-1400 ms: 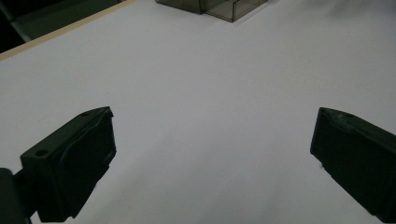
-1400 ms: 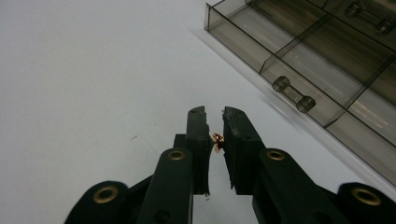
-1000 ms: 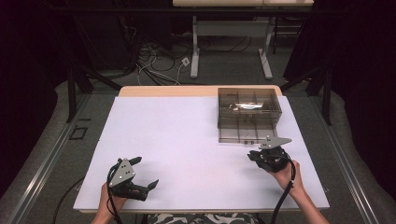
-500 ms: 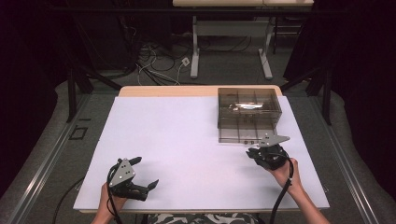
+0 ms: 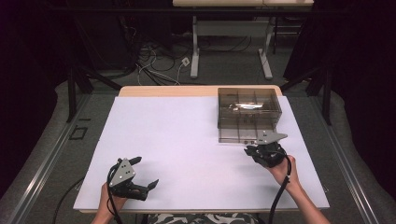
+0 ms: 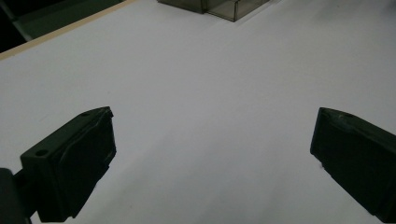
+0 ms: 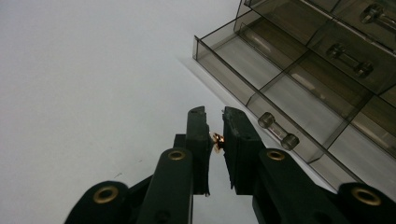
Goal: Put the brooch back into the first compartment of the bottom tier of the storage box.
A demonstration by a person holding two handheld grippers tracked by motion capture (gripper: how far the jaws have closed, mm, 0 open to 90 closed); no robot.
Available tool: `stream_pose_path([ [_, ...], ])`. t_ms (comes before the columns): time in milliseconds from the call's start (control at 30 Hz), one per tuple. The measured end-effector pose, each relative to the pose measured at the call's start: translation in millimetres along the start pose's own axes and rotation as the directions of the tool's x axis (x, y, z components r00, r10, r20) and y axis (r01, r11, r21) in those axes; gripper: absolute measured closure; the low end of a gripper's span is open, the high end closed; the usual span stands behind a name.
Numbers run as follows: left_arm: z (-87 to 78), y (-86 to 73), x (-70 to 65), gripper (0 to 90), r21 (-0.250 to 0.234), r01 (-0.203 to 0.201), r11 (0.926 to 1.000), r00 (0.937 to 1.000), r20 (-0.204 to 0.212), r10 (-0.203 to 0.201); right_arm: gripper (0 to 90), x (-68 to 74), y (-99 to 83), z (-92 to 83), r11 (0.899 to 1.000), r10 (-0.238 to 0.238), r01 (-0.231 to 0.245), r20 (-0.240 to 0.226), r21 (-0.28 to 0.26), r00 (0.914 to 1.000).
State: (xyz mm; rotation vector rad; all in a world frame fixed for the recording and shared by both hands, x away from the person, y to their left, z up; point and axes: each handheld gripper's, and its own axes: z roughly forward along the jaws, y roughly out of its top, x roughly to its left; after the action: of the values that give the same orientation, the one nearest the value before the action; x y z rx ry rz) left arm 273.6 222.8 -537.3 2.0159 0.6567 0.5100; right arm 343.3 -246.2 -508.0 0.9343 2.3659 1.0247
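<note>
A smoky clear drawer box stands at the table's far right, its bottom drawer pulled out. In the right gripper view that open drawer has bare compartments and a clear bar handle. My right gripper hovers just in front of the drawer. Its jaws are shut on a small gold-coloured piece, too small to identify. My left gripper rests near the front left edge of the table, open, with nothing between its fingers.
A white sheet covers the table, with a wooden strip showing at the far edge. The box's upper drawers are closed. Behind the table are desk legs and cables on the floor.
My right gripper has crept slightly up and left toward the open drawer, still shut on the gold piece. The left gripper has not moved.
</note>
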Motion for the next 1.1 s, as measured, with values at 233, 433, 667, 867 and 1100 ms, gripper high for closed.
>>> stream_pose_path([
  [233,-0.1,0.0,-0.1,0.0,0.003,-0.002,1.0,1.0,0.0,0.002,81.0,-1.9,3.5,2.1,1.0,-0.001,0.001,0.005,-0.012,1.0],
  [433,-0.2,0.1,-0.2,0.0,0.002,-0.004,1.0,1.0,-0.001,0.004,81.0,-3.3,7.8,5.1,1.0,0.005,-0.004,0.005,-0.015,1.0],
  [667,-0.3,0.0,-0.3,0.0,0.002,-0.001,1.0,1.0,-0.001,0.001,81.0,-4.3,11.4,8.4,1.0,0.002,-0.002,0.007,-0.017,1.0],
  [867,-0.1,-0.2,-0.3,0.0,-0.002,0.0,1.0,1.0,-0.003,0.0,81.0,-4.2,14.1,11.7,1.0,0.0,0.0,0.007,-0.019,1.0],
  [1100,-0.1,-0.1,0.3,0.0,0.004,-0.006,1.0,1.0,0.0,0.006,81.1,-3.9,17.1,16.7,1.0,-0.003,0.003,0.009,-0.02,1.0],
])
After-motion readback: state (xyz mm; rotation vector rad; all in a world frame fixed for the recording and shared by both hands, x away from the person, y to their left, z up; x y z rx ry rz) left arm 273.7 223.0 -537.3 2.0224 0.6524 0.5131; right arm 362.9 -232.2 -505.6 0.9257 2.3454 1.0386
